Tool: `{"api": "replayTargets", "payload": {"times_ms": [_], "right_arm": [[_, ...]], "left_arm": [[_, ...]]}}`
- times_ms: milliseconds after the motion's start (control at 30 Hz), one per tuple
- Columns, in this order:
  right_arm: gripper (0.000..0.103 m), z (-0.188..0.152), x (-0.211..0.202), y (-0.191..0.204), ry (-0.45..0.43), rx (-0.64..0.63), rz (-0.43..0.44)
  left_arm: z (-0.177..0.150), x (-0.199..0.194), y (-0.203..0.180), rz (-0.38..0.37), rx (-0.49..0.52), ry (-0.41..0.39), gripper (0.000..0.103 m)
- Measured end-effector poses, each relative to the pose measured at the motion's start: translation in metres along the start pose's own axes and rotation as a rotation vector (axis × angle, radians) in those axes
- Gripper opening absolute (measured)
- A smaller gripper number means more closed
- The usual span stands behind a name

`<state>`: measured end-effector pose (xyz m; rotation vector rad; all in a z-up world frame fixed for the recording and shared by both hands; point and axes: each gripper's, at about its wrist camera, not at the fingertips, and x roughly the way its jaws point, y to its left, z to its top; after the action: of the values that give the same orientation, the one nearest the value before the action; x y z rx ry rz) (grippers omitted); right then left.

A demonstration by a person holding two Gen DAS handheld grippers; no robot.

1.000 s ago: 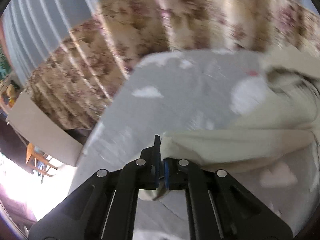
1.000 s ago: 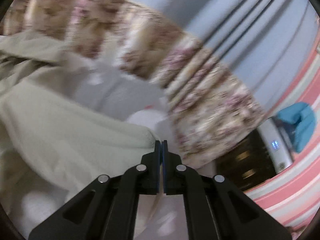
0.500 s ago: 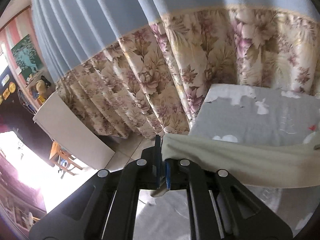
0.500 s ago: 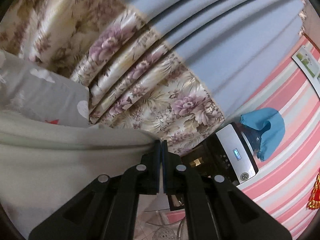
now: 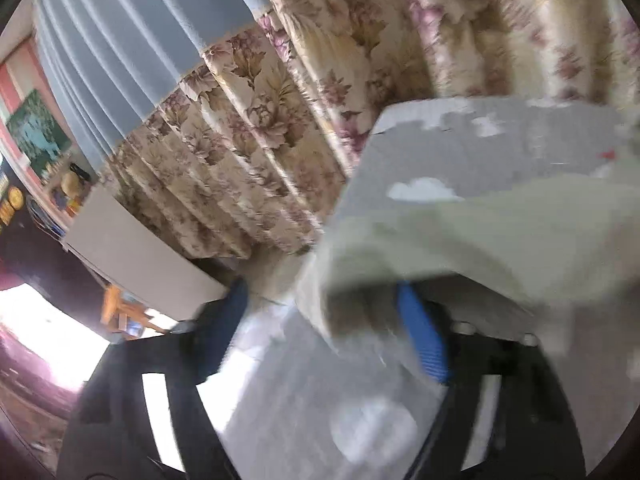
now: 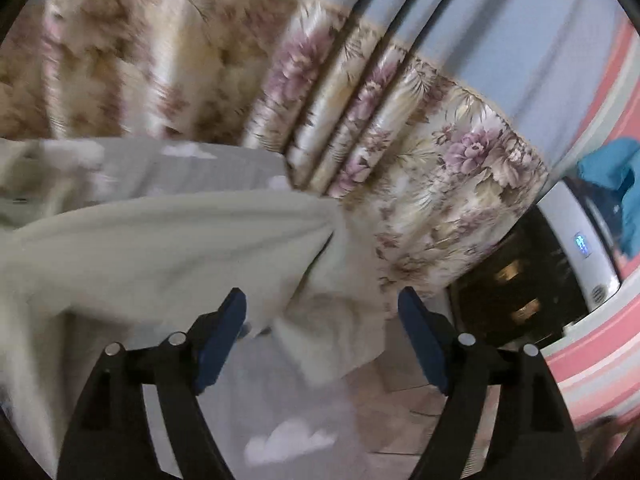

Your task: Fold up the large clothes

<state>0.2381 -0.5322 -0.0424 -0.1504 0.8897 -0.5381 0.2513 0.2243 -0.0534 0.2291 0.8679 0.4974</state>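
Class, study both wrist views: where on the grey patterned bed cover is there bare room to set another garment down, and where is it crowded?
Bare grey bed cover shows between the cream garment and the floral curtain, and again below the garment, between the left gripper's opening fingers. In the right view a strip lies bare under the curtain. The garment crowds the middle, draping between the right gripper's opening fingers.

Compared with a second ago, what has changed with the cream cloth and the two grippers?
Both grippers let go: the left gripper and right gripper were shut on the cream cloth; now their jaws are opening and its corners drop free. The cloth still lies across the grey bed sheet.
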Motion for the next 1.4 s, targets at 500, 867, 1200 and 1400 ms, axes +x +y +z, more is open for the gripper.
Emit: {"api": "replayTargets", "payload": {"times_ms": [500, 867, 1200, 1400], "right_arm": [[0.064, -0.179, -0.093, 0.089, -0.009, 0.138, 0.591], [0.014, -0.2, -0.099, 0.141, 0.056, 0.06, 0.7], [0.001, -0.179, -0.164, 0.079, -0.112, 0.022, 0.542], [0.0, -0.198, -0.16, 0.068, -0.017, -0.053, 0.416]], "left_arm": [[-0.112, -0.139, -0.159, -0.631, 0.085, 0.025, 0.078], [-0.109, -0.141, -0.208, -0.769, 0.109, 0.081, 0.0], [-0.095, -0.195, -0.092, -0.728, 0.089, -0.038, 0.0], [-0.13, -0.19, -0.079, -0.645, 0.214, 0.064, 0.0]]}}
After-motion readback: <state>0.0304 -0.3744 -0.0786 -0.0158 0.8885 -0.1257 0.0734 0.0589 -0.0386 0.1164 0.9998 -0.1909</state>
